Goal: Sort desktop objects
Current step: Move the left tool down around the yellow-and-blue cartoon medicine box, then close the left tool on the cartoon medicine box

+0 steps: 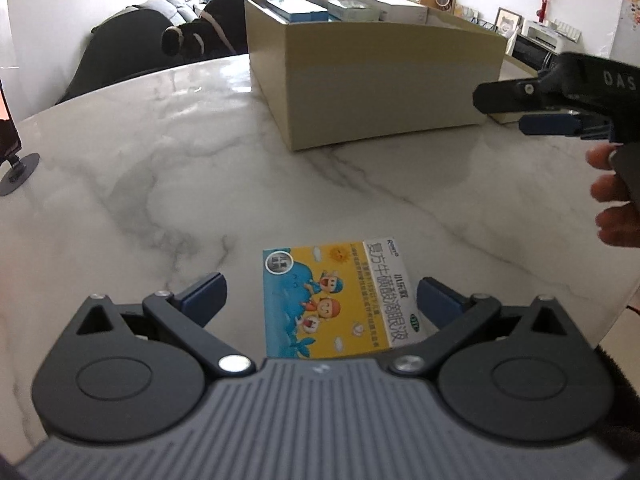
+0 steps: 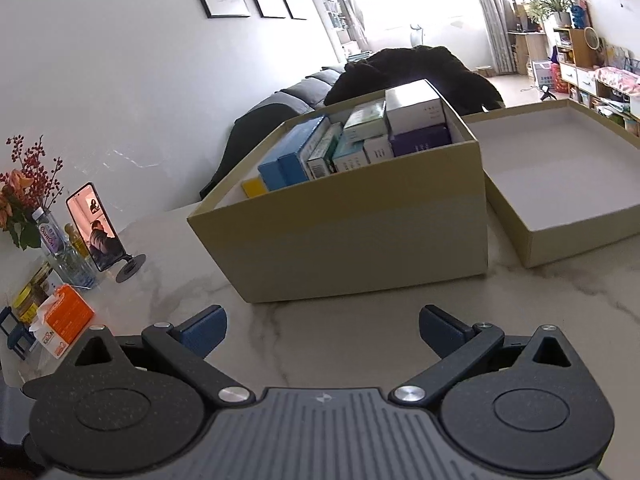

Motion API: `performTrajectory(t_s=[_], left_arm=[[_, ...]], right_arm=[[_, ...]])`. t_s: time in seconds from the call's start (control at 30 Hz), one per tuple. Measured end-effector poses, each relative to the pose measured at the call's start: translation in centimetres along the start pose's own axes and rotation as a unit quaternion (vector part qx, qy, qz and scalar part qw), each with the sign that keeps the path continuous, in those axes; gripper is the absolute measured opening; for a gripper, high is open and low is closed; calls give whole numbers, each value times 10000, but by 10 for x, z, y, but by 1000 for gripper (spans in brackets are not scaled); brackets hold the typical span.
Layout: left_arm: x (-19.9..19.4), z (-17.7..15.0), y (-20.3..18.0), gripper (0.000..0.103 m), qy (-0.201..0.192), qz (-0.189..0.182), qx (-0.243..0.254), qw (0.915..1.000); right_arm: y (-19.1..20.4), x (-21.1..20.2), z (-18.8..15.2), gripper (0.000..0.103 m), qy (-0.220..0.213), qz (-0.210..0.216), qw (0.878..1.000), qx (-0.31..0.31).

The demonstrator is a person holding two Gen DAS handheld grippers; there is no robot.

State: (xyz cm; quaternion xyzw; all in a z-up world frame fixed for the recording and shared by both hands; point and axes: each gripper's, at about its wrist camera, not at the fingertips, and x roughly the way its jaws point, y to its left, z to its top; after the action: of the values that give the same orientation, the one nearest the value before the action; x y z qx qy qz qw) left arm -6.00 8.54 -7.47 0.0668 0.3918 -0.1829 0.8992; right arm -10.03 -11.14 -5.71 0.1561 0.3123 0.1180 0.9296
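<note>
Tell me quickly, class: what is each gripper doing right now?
Left gripper: open, empty, its fingers either side of the cartoon medicine box on the table.
Right gripper: open, holding nothing.

- The small carton (image 1: 334,300) lies flat on the table (image 1: 160,168), near its front edge, between the spread fingers of the left gripper (image 1: 320,296).
- The big box (image 2: 352,216) stands further back, towards the far edge, well apart from the carton.
- Packets (image 2: 352,140) stand packed in the box.
- The lid (image 2: 560,184) lies upturned just right of the box.
- The right gripper (image 2: 322,330) hovers over bare table before the box.
- The phone on its stand (image 2: 96,228), a vase (image 2: 52,240) and a tissue pack (image 2: 66,320) sit along the left edge.
</note>
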Motion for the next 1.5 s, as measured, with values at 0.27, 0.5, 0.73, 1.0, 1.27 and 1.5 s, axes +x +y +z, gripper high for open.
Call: performTrajectory(t_s=[0.27, 0.5, 0.73, 1.0, 1.27, 1.5], left_arm=[[5, 0, -5, 103, 30, -131, -77, 9999], [7, 0, -4, 102, -67, -108, -180, 9998], [6, -1, 0, 93, -44, -182, -274, 9994], [7, -1, 4, 86, -45, -241, -388, 9989], [6, -1, 6, 82, -72, -338, -482, 9982], [3, 4, 9, 82, -167, -353, -586, 9975]], right_arm=[[3, 4, -2, 103, 60, -151, 9998, -111], [6, 4, 0, 103, 74, -320, 9993, -158], [10, 6, 2, 103, 107, -409, 9989, -213], [13, 6, 2, 103, 134, -422, 9987, -259], [15, 8, 4, 103, 177, -453, 9984, -291], [17, 8, 6, 103, 170, -467, 9983, -316]])
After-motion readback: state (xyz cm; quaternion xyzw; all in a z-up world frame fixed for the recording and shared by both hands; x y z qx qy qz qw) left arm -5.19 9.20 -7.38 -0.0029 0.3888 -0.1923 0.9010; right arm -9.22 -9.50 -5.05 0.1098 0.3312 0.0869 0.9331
